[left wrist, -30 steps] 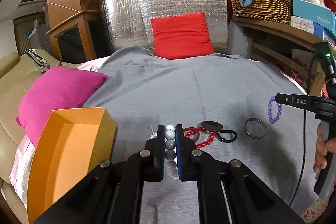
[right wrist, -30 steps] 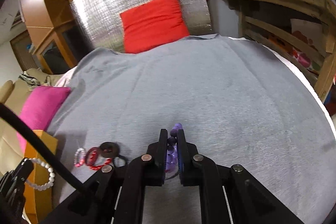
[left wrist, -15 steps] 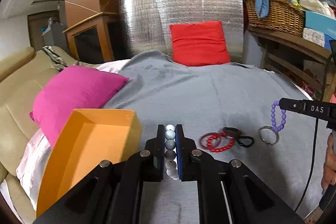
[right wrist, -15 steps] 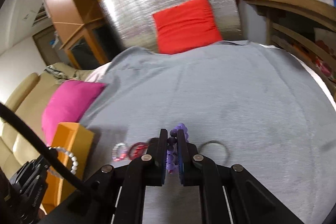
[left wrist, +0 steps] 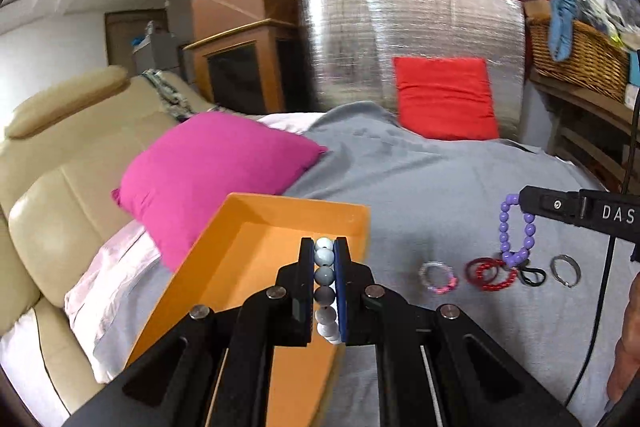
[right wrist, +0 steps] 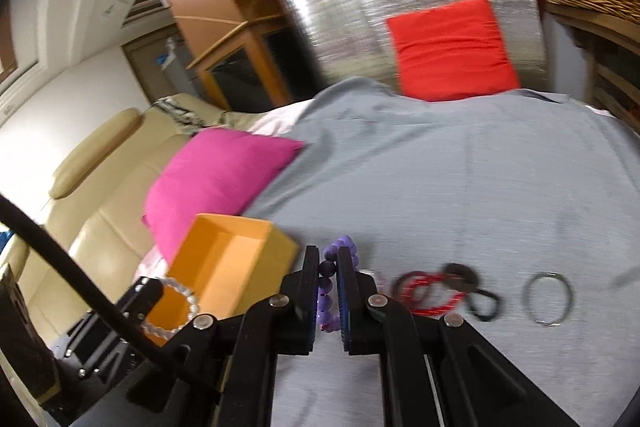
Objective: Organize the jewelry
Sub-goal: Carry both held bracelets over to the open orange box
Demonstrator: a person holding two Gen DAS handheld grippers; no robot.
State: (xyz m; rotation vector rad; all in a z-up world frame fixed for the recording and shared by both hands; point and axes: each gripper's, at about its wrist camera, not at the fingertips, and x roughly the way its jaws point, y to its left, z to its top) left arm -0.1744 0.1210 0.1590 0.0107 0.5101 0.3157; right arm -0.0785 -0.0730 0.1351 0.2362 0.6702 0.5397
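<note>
Over one orange box (left wrist: 256,267) — two claws, left claw (left wrist: 324,291) clamped on white bead bracelet (left wrist: 325,279), right claw (right wrist: 329,291) on purple bead bracelet (right wrist: 326,301).

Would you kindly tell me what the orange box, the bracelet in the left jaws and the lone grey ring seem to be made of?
Orange box: probably matte cardboard, going by its thin, flat, unshiny walls.
Pale bead bracelet: smooth round beads, white to grey, slightly glossy; stone, glass or plastic, I cannot tell which.
Grey ring: likely metal, being thin, silvery and apparently rigid.
</note>
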